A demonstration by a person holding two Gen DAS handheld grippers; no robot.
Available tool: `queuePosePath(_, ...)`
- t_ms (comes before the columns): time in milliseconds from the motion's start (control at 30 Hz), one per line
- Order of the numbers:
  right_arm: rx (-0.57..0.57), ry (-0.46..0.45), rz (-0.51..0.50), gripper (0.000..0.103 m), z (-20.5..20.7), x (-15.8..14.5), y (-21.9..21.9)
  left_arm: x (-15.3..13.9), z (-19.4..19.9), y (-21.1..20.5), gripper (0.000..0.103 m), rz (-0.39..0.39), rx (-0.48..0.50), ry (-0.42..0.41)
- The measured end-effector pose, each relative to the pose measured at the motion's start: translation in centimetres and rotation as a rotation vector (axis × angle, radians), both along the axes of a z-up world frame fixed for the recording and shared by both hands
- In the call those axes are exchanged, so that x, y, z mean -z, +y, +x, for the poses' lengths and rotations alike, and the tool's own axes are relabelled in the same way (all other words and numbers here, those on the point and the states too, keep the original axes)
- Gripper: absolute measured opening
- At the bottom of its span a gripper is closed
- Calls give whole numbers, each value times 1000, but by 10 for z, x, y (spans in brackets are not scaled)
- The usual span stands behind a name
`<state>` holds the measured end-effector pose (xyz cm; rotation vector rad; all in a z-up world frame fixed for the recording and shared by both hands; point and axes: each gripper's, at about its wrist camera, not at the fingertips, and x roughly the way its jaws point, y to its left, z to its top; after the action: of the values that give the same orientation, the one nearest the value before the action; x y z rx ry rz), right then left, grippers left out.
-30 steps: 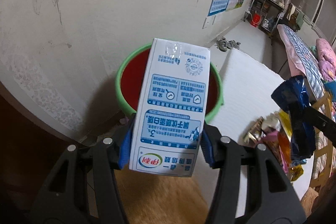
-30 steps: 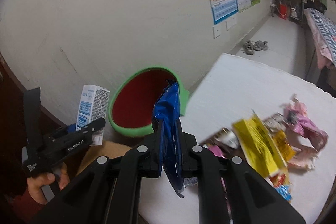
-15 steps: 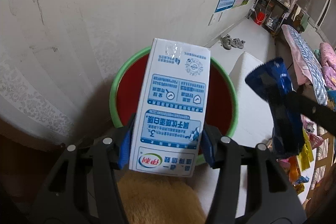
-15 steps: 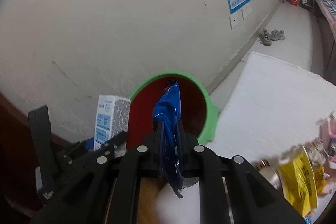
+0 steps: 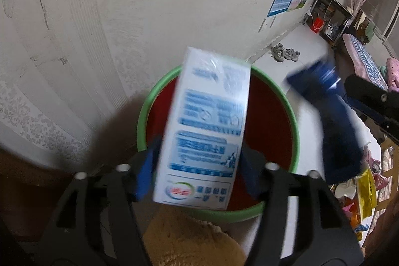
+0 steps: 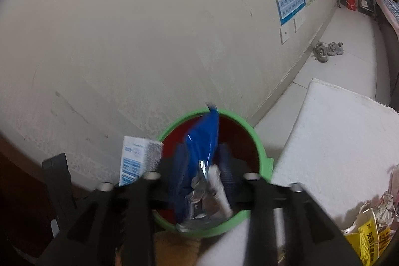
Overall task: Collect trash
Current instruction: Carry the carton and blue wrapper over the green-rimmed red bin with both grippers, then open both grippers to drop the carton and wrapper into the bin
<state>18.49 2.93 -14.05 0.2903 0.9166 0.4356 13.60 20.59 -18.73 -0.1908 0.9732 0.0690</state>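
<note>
A white and blue milk carton stands blurred and tilted between the fingers of my left gripper, above a red bin with a green rim. The left jaws are opening, and red shows between the carton and the right pad. A blue foil wrapper hangs blurred between the spread fingers of my right gripper, over the same bin. The right jaws are opening too, and neither pad presses on the wrapper. In the left wrist view the wrapper is at the right.
The bin stands against a pale wall. To its right is a white-covered table with a pile of coloured wrappers. A tan object lies just below the bin. Shoes sit on the floor by the wall.
Both grippers have moved over the bin. Both pairs of jaws have spread; the carton now tilts loose and the wrapper is no longer pinched.
</note>
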Motion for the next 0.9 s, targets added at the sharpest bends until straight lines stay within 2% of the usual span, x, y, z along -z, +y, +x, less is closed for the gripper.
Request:
queuePosePath(33, 5, -1, 4, 44, 1, 0, 0, -1, 1, 0, 73, 1, -3, -4)
queuePosePath(100, 10, 1, 3, 46, 0, -1, -2, -2, 0, 1, 75, 6, -12, -11)
queuePosePath(267, 13, -3, -14, 48, -14, -7, -13, -7, -3, -2, 75, 11, -14, -9)
queuePosePath(333, 12, -12, -32, 53, -24, -10, -19, -9, -9, -6, 75, 16, -11, -11)
queuePosePath(567, 19, -25, -99, 60, -90, -9, -49, -18, -37, -33, 75, 27, 17, -2)
queuePosePath(800, 65, 25, -155, 61, -172, 18, -89, -1, -80, -75, 76, 19, 79, 65)
queuePosePath(900, 102, 34, -217, 62, -196, 26, -113, 5, -93, -97, 76, 15, 128, 97)
